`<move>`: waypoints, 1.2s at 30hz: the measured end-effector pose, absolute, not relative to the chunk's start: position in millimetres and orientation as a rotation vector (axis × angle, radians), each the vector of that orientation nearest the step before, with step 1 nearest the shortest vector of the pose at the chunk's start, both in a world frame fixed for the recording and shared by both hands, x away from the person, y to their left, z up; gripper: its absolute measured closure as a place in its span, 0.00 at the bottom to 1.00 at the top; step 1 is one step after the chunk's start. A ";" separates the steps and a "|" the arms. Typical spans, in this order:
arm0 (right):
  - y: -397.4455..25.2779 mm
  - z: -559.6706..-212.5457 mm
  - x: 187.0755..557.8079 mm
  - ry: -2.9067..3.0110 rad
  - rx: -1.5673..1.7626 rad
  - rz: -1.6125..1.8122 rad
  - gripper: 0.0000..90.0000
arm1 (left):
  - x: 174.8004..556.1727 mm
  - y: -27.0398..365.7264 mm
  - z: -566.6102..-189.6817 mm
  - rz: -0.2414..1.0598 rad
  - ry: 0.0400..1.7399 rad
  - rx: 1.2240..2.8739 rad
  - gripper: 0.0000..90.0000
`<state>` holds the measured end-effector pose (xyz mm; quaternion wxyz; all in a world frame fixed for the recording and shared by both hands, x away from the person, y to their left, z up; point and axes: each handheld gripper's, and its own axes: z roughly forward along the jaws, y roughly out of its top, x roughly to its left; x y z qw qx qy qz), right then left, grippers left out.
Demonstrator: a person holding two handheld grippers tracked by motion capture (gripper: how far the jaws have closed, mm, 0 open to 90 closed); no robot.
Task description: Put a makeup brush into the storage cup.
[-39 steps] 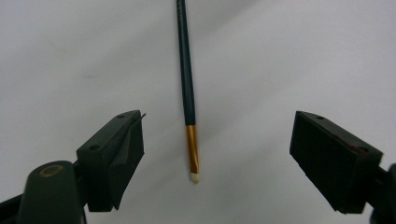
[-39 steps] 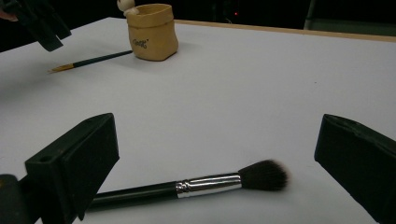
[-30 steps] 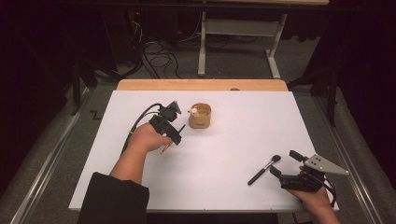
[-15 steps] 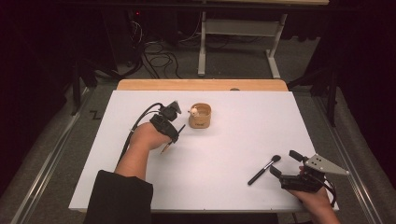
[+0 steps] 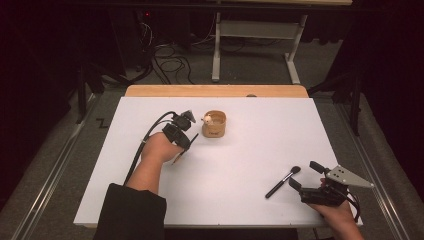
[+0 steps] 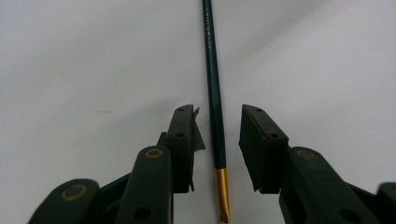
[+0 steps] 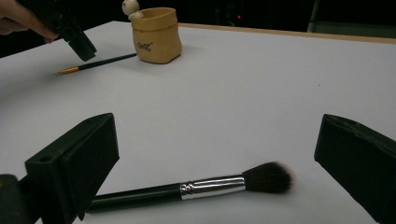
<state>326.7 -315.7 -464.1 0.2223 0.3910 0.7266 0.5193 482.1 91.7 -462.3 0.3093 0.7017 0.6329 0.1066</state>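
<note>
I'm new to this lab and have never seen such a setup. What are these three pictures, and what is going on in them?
A person works at a white table with a hand-held two-fingered clamp in each hand. The high view looks down from above; each of the other two comes from a camera riding on one clamp. The left gripper is open astride a thin paintbrush lying on the table, not yet clamped. The right gripper is open around a black makeup brush. A small tan pot stands near the left hand. Nothing is held.

Lab: dark room, white table (image 5: 240, 200), floor cables (image 5: 170, 62).
</note>
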 end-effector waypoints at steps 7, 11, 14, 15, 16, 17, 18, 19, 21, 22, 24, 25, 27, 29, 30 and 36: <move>-316.2 -463.6 326.3 2.006 1.082 1.436 0.00 | 482.5 89.8 -467.1 0.283 1.674 1.864 0.78; -316.4 -464.0 326.5 2.007 1.088 1.436 0.00 | 482.2 88.4 -469.8 0.274 1.674 1.867 0.81; -316.9 -464.0 326.5 2.006 1.092 1.435 0.00 | 482.4 88.9 -471.5 0.274 1.671 1.858 0.81; -317.0 -463.9 326.3 2.006 1.091 1.434 0.00 | 482.7 89.3 -472.0 0.274 1.676 1.851 0.81; -317.1 -463.9 326.3 2.006 1.089 1.434 0.00 | 482.7 89.7 -472.6 0.272 1.682 1.844 0.81; -317.2 -463.9 326.2 2.006 1.089 1.434 0.00 | 483.1 90.7 -473.2 0.270 1.683 1.842 0.81; -317.2 -463.9 326.2 2.005 1.090 1.435 0.00 | 483.2 91.5 -473.6 0.272 1.682 1.845 0.81; -317.1 -463.9 326.1 2.005 1.092 1.435 0.00 | 483.5 92.1 -474.3 0.276 1.690 1.836 0.81; -316.9 -464.2 326.2 2.008 1.092 1.435 0.00 | 483.9 93.6 -474.8 0.279 1.688 1.833 0.81; -316.9 -464.4 326.6 2.009 1.092 1.437 0.00 | 484.0 94.1 -474.7 0.282 1.684 1.830 0.82; -317.0 -464.7 326.7 2.011 1.092 1.434 0.00 | 484.6 94.9 -474.1 0.266 1.684 1.808 0.83; -317.0 -464.8 326.7 2.011 1.091 1.433 0.00 | 484.7 95.1 -474.7 0.259 1.685 1.807 0.83; -316.9 -464.8 326.7 2.010 1.092 1.434 0.00 | 484.3 94.4 -476.8 0.258 1.689 1.819 0.84; -316.9 -464.6 326.4 2.010 1.092 1.434 0.00 | 483.9 93.8 -478.0 0.259 1.684 1.823 0.84; -317.0 -464.6 326.4 2.011 1.094 1.434 0.00 | 483.8 93.6 -478.1 0.263 1.683 1.824 0.84; -316.5 -464.4 326.4 2.011 1.097 1.439 0.00 | 484.3 94.5 -478.7 0.269 1.688 1.820 0.88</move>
